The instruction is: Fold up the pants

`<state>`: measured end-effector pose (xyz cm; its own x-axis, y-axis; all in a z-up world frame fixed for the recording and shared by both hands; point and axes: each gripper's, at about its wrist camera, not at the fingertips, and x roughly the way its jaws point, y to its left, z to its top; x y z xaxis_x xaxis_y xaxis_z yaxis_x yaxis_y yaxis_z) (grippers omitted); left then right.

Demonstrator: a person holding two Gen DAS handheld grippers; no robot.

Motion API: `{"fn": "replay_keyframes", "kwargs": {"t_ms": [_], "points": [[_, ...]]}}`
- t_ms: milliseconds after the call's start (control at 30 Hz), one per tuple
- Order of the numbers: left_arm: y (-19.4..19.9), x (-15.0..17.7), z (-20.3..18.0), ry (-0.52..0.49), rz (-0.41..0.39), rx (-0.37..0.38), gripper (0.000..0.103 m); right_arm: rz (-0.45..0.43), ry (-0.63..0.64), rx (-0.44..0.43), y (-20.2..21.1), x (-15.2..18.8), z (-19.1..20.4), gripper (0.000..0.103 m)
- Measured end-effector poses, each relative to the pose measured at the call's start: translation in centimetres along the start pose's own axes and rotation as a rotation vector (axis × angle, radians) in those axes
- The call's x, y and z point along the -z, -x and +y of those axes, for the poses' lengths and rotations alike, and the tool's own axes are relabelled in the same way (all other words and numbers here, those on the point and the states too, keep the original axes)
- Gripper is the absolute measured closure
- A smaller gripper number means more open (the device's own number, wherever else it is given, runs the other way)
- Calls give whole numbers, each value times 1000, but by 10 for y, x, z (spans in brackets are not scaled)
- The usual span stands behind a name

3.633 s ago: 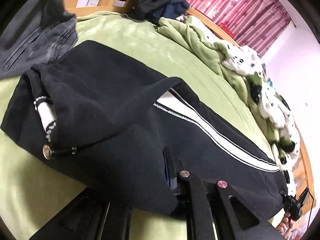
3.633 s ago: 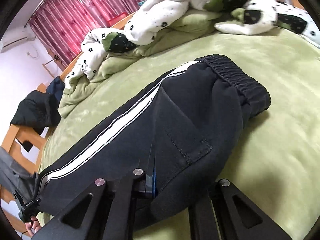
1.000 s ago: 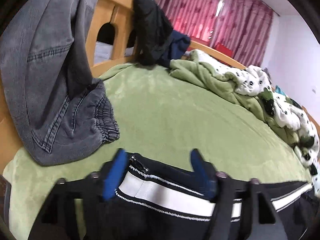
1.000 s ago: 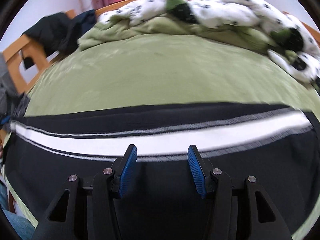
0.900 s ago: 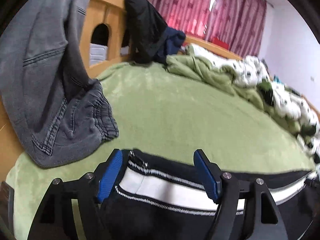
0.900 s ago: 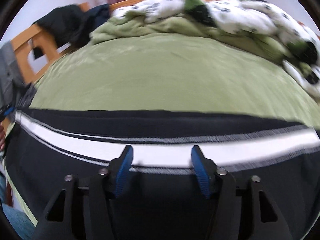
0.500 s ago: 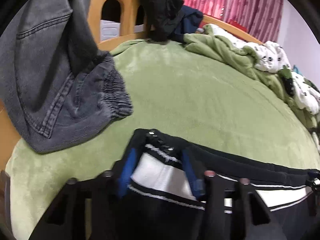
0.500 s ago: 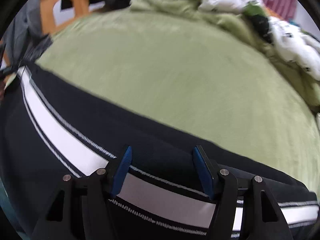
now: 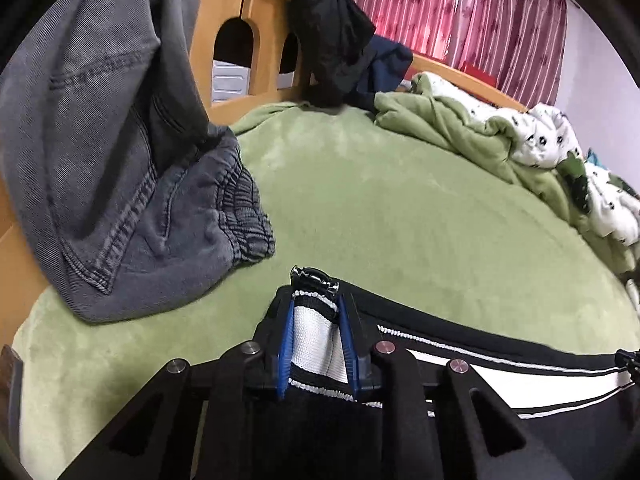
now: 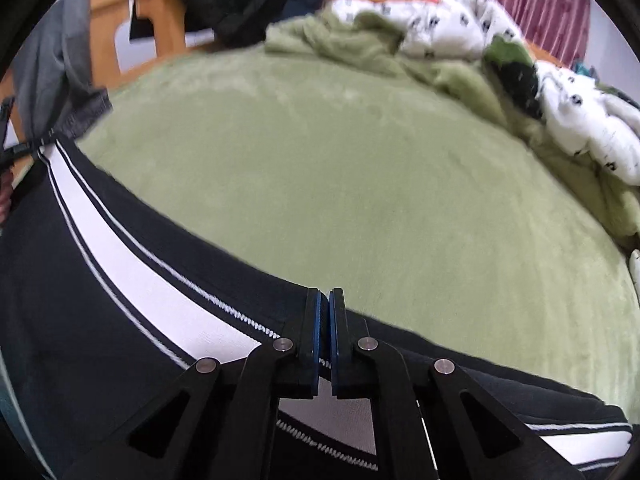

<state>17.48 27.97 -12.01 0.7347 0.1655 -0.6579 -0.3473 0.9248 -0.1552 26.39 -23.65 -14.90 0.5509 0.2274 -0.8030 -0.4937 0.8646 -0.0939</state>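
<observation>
Both tools, left (image 9: 316,312) and right (image 10: 324,300), have just closed, pinching the pants' (image 10: 100,280) striped edge; pants stretch sideways.

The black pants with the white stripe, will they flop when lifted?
Probably floppy: the black pants lie slack on the green blanket. Where the left gripper pinches, the stripe bunches, so they'd likely sag between grips.

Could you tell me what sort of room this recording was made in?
Most likely a bedroom at home: a bed with a green blanket and wooden bed frame, a rumpled spotted duvet, and dark red curtains behind it.
</observation>
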Motion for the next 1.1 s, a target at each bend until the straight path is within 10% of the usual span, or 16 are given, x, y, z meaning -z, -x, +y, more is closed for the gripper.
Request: {"fn": "replay_keyframes", "kwargs": {"t_ms": [300,467,567,800,1100], "points": [[-14,0,-8,-39,47,-69,78,-23,-93,7,-9,3,-6,96],[23,2,-15,-49,-14,14,33,-76,-168,66,37,9,-22,71],[50,11,-27,-94,-82,48,32,-129,-166,128,70,21,-44,48],[57,32,-61,-91,-8,174,32,-4,-174,248,52,47,-87,48],[57,48,-85,-139,36,141,32,-5,-175,313,12,47,-102,60]]}}
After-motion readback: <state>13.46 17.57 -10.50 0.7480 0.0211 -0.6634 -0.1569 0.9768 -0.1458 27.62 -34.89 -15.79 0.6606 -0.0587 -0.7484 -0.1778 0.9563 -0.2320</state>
